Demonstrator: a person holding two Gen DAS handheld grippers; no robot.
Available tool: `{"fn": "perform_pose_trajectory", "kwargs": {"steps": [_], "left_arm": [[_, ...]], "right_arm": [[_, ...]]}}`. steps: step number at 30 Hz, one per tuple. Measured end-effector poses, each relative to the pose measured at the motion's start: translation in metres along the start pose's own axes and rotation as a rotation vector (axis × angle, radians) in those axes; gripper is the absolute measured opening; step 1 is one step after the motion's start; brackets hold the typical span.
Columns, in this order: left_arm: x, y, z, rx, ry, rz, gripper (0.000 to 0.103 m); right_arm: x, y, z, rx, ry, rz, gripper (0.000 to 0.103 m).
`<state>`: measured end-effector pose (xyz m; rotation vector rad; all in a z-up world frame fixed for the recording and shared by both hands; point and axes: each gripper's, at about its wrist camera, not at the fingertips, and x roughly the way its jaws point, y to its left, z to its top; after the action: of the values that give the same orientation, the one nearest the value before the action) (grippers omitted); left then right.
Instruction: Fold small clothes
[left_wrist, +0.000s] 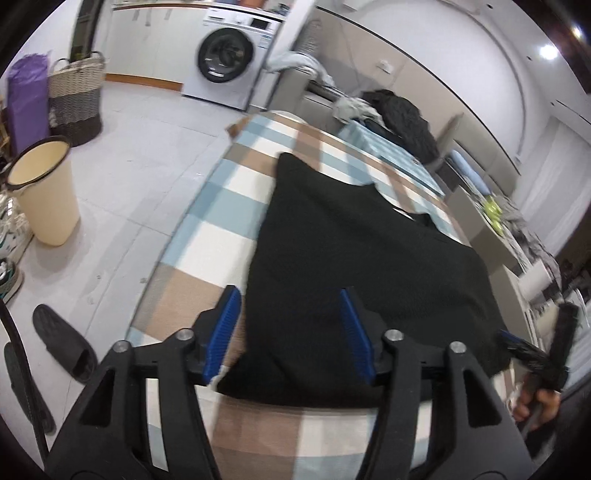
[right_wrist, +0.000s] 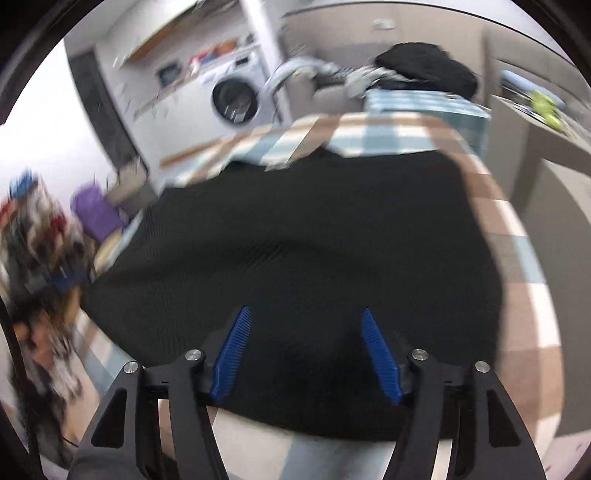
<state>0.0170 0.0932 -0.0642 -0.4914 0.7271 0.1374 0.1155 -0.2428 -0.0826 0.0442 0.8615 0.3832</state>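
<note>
a black knitted garment (left_wrist: 354, 266) lay spread flat on the checked cloth (left_wrist: 221, 206) that covered the table, its near hem close to the table's front edge. in the left wrist view the left gripper (left_wrist: 291, 325) hung just above that hem with its blue pads (left_wrist: 225, 332) set well apart and nothing pinched between them; the fabric showed in the gap but the pads did not press on it. the right wrist view was blurred, yet the right gripper (right_wrist: 304, 350) also stood with its jaws wide over the same garment (right_wrist: 295, 240), the pads clear of the knit. at the right edge of the left view a hand (left_wrist: 539, 402) held the right gripper near the garment's right corner. farther back a dark pile of clothes (left_wrist: 406, 118) sat at the table's far end. on the floor stood a washing machine (left_wrist: 229, 59), a woven basket (left_wrist: 75, 99) and a cream bin (left_wrist: 44, 192).
</note>
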Motion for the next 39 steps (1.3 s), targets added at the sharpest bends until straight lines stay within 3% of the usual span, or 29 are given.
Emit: {"fn": "perform_pose_trajectory", "kwargs": {"steps": [2, 4, 5, 6, 9, 13, 19, 22, 24, 32, 39], "left_arm": [[0.003, -0.014, -0.003, 0.034, 0.024, -0.02, 0.063], [0.01, -0.029, -0.009, 0.073, 0.059, -0.039, 0.063], [0.015, -0.037, -0.013, 0.1, 0.079, -0.048, 0.063], [0.018, -0.043, -0.017, 0.118, 0.089, -0.048, 0.063], [0.029, -0.064, -0.028, 0.162, 0.127, -0.064, 0.063], [0.037, -0.088, -0.041, 0.251, 0.148, -0.067, 0.063], [0.059, -0.105, -0.062, 0.39, 0.236, 0.004, 0.063], [0.054, -0.112, -0.07, 0.468, 0.246, 0.009, 0.063], [0.049, -0.109, -0.07, 0.457, 0.258, -0.028, 0.063], [0.051, -0.092, -0.031, 0.242, 0.197, -0.151, 0.063], [0.098, -0.137, 0.007, 0.263, 0.159, -0.13, 0.063]], "right_arm": [[0.021, 0.016, 0.001, -0.061, 0.051, 0.002, 0.064], [0.037, 0.025, -0.001, -0.122, 0.07, -0.058, 0.06], [0.043, 0.03, -0.006, -0.151, 0.078, -0.094, 0.036], [0.048, 0.032, -0.009, -0.168, 0.074, -0.12, 0.031], [0.041, 0.026, -0.011, -0.138, 0.031, -0.073, 0.008], [0.019, 0.022, -0.02, -0.105, 0.001, 0.004, 0.003], [0.024, 0.008, -0.019, -0.047, 0.023, 0.018, 0.004], [0.018, 0.011, -0.016, -0.049, 0.011, 0.014, 0.018], [0.011, 0.011, -0.016, -0.037, -0.013, 0.026, 0.031], [0.041, 0.017, 0.019, 0.053, -0.041, -0.018, 0.032], [0.079, 0.042, 0.033, -0.071, 0.022, -0.083, 0.032]]}}
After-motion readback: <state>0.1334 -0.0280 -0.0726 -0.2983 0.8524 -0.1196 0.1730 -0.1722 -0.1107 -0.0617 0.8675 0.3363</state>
